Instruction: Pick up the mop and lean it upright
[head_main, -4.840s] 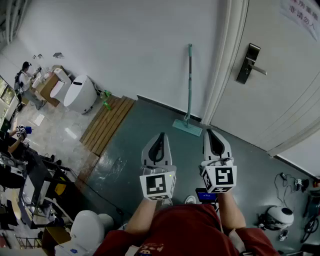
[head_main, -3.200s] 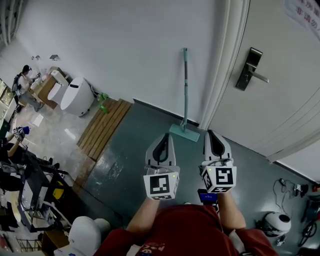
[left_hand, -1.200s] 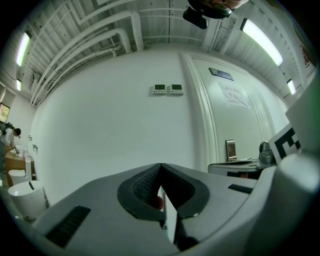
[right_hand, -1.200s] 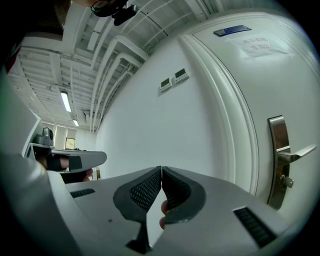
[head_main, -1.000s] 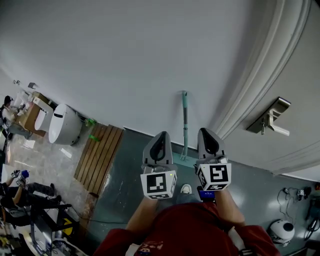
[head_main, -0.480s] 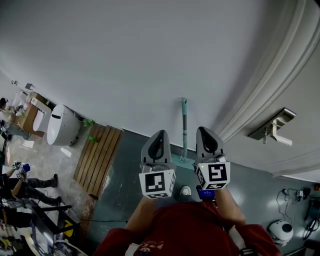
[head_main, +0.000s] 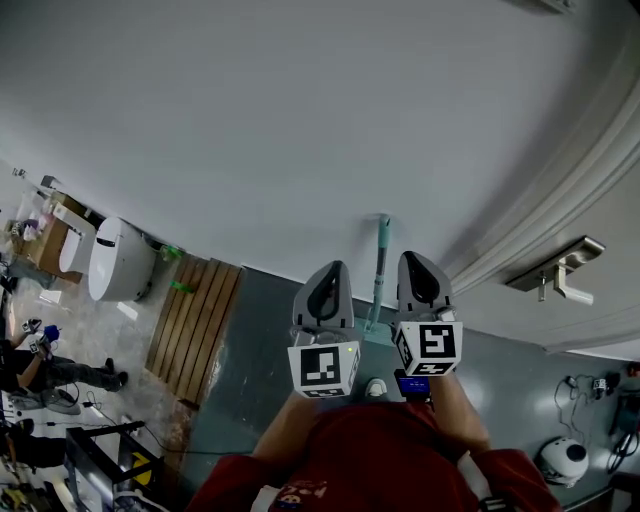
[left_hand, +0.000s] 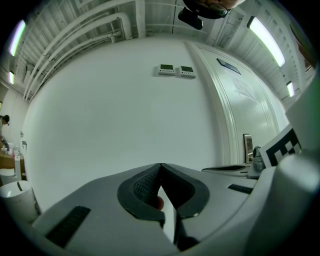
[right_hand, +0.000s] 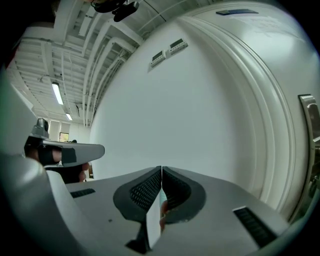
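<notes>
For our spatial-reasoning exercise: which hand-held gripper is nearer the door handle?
Right. The right hand-held gripper lies left of the door handle in the head view; the left hand-held gripper is further left, beyond the mop handle.

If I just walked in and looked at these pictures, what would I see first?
First you would see two grey tongs held out side by side low in the head view: the left tongs and the right tongs, both shut and empty. Between them a green mop stands upright against the big white wall. A silver door handle shows at the right.
</notes>
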